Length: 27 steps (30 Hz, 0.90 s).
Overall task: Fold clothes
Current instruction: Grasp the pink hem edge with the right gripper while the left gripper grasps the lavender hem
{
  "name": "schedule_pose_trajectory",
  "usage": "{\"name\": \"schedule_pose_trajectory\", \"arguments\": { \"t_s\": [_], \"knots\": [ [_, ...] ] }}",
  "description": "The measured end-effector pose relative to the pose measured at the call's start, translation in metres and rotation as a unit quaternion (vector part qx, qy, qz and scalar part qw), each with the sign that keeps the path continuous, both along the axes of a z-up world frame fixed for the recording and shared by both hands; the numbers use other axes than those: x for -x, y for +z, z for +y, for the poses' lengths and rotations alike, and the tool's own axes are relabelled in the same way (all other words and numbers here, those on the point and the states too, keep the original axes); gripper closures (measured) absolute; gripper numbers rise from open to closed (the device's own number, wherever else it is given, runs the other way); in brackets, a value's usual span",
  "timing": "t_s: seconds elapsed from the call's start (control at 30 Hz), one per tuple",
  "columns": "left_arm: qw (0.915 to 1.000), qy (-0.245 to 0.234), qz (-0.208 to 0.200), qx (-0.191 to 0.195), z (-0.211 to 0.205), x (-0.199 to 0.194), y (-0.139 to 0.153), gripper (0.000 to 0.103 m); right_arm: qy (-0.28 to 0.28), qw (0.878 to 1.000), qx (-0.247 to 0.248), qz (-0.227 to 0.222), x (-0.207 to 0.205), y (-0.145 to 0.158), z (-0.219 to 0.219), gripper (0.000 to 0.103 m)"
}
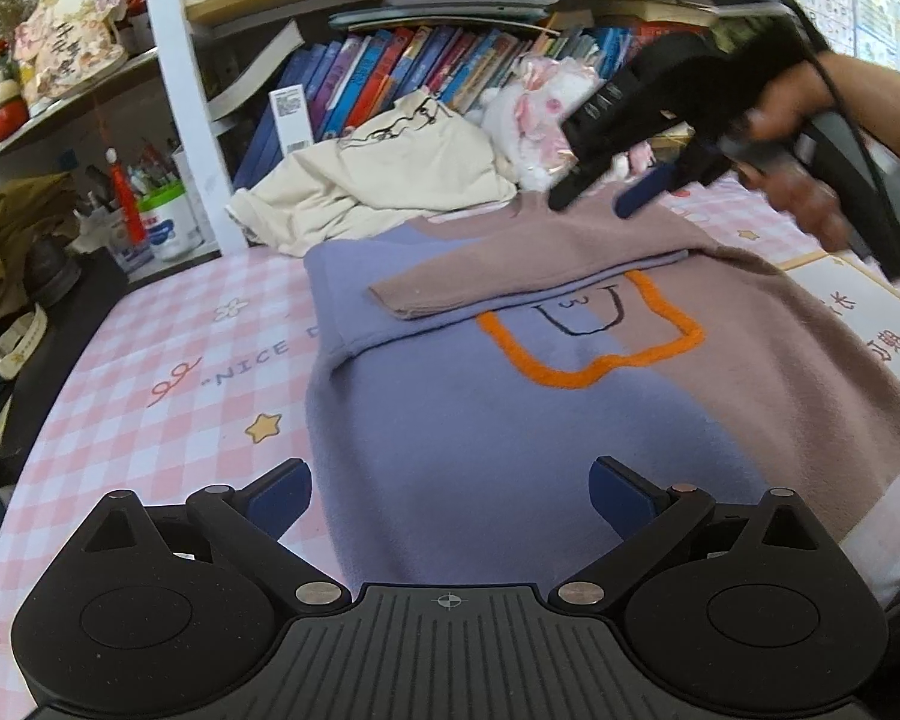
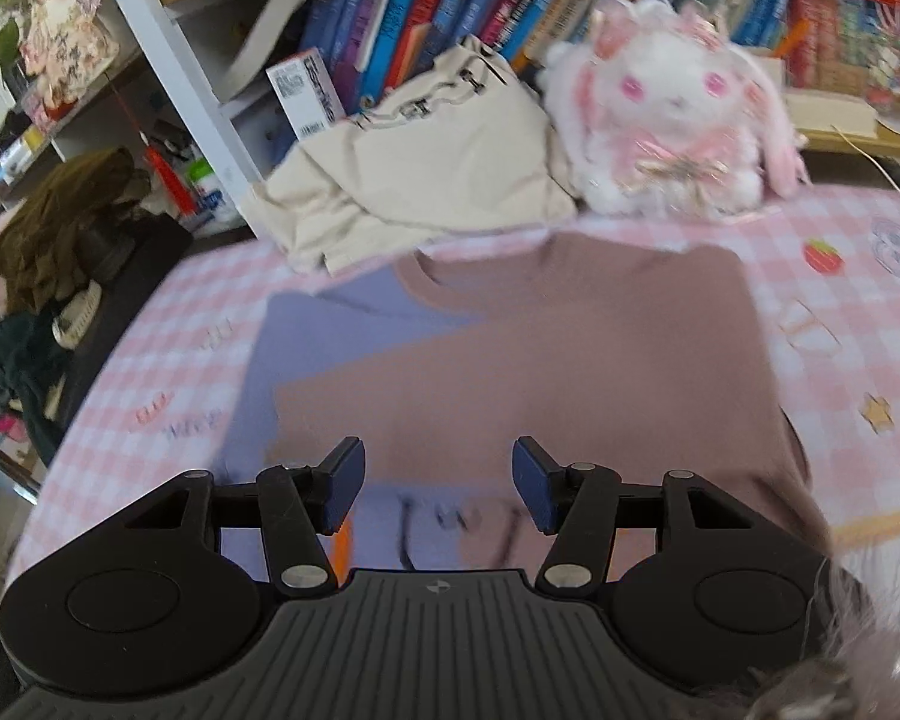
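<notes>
My left gripper [image 1: 450, 495] sits low at the bottom of its own view, fingers [image 1: 282, 495] spread wide apart with nothing between them, hovering over the lilac lower half of the sweater [image 1: 510, 420]. My right gripper [image 1: 600, 198] shows in the upper right of the left view, tilted downward above the sweater's collar end, my hand [image 1: 810, 138] wrapped round its handle, wrist and a black cable trailing off to the right edge; its fingers are apart and grip nothing. In the right view that same gripper [image 2: 438, 483] hangs over the mauve part of the sweater [image 2: 570, 348], fingers [image 2: 534, 480] open, picture a bit blurred. The sweater lies flat in the middle of the frame, half lilac, half mauve, an orange outline [image 1: 570, 372] on its front, and one mauve sleeve [image 1: 510, 276] is folded across the chest. It rests on a desk under a pink-and-white checked cloth [image 1: 150, 372] printed with stars. Behind it, toward the top of the frame, a crumpled cream garment [image 2: 426, 180] lies just beside a white-and-pink plush rabbit [image 2: 678, 120], with a row of books [image 2: 450, 12] on the shelf behind. At far left, a heap of olive cloth [image 1: 12, 240].
</notes>
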<state>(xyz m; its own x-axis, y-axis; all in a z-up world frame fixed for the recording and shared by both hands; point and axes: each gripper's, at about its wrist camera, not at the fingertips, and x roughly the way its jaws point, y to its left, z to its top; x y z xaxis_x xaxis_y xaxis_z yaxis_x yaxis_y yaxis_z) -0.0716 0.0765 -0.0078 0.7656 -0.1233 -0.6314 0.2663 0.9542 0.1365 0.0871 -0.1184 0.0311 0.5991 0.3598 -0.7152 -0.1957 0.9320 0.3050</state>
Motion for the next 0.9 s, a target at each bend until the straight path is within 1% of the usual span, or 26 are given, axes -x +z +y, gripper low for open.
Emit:
{"name": "schedule_pose_trajectory", "arguments": {
  "t_s": [0.1, 0.23, 0.43, 0.67, 0.83, 0.9],
  "knots": [
    [1.0000, -0.007, -0.002, -0.002, -0.002, 0.000, 0.001, 0.002, 0.001, 1.000, 0.018, 0.002, 0.023, -0.005, -0.009, 0.046],
    [0.9999, -0.011, -0.001, -0.006, -0.003, 0.000, 0.000, 0.002, 0.008, 0.999, 0.054, -0.008, 0.057, -0.009, -0.020, 0.040],
    [1.0000, 0.001, 0.009, -0.001, 0.002, -0.001, 0.000, 0.002, 0.003, 0.994, 0.105, -0.010, 0.106, -0.020, -0.036, 0.031],
    [0.9990, 0.019, 0.034, 0.020, 0.011, -0.001, -0.003, 0.002, -0.034, 0.993, 0.114, 0.019, 0.146, -0.035, -0.059, 0.029],
    [0.9971, 0.018, 0.062, 0.041, 0.016, 0.001, -0.006, 0.002, -0.069, 0.992, 0.102, 0.036, 0.161, -0.037, -0.076, 0.029],
    [0.9964, 0.024, 0.066, 0.046, 0.020, 0.003, -0.007, 0.002, -0.082, 0.991, 0.099, 0.041, 0.168, -0.039, -0.084, 0.029]
  ]
}}
